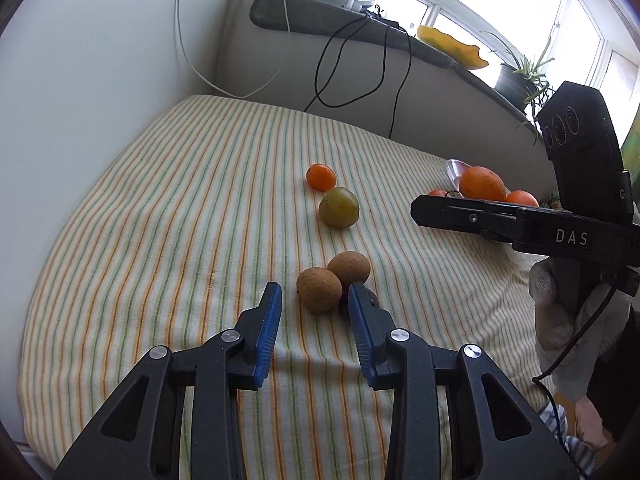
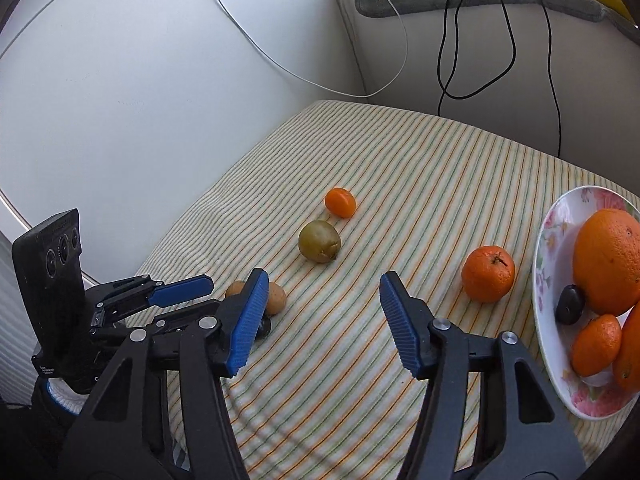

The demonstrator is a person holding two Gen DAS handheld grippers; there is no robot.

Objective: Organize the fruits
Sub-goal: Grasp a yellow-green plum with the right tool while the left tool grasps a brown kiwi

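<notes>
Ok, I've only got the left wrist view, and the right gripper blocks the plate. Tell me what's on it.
Observer: The floral plate holds a large orange, smaller oranges and one dark plum.
Operator: Now place the tangerine beside it for me.
Observer: That tangerine lies on the striped cloth, left of the plate and clear of its rim.
Operator: Report the right gripper's jaws.
Observer: The right gripper is open, with only cloth showing between its fingers.
</notes>
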